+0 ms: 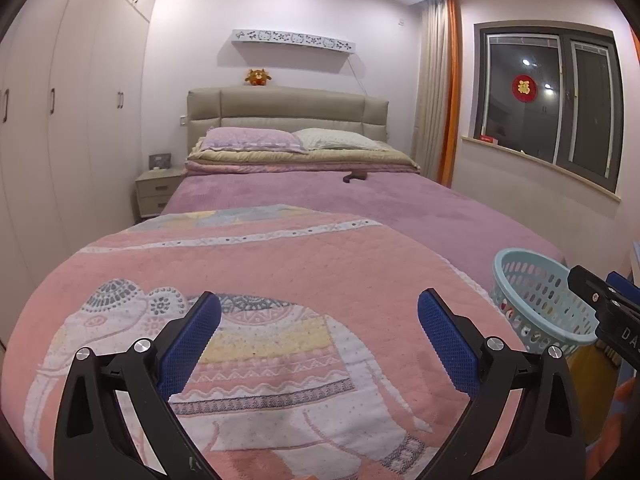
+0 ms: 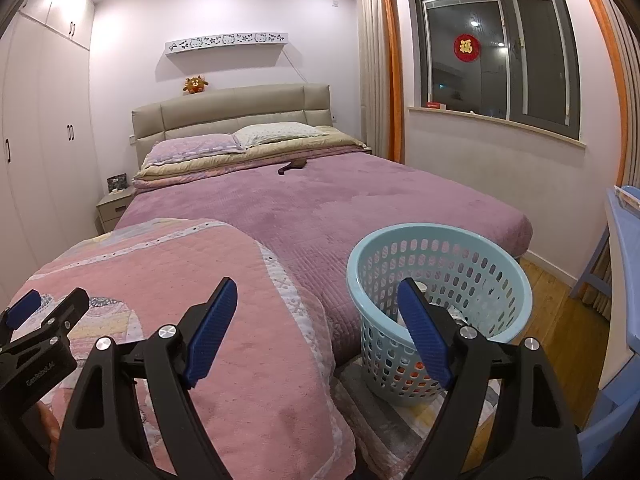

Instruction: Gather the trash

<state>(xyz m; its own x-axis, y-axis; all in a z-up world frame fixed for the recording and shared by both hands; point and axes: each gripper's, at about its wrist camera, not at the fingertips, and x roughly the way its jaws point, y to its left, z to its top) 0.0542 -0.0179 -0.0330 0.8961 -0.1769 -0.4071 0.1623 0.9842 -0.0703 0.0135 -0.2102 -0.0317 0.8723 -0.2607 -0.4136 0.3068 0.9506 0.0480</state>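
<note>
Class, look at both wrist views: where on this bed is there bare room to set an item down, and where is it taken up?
Free: the purple bedspread between the folded pink elephant quilt, the dark object near the pillows, and the bed's right edge. Taken up: the head end with pillows, the quilt's corner, and the floor spot holding the blue basket.

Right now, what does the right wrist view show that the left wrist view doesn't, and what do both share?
Only the right wrist view shows the whole rim of the light blue basket, some contents inside it, the wooden floor and blue furniture at the right edge. Only the left wrist view shows the full elephant pattern on the pink blanket. Both show the bed, the dark object on the purple cover, the window, and open, empty tongs: right, left.
</note>
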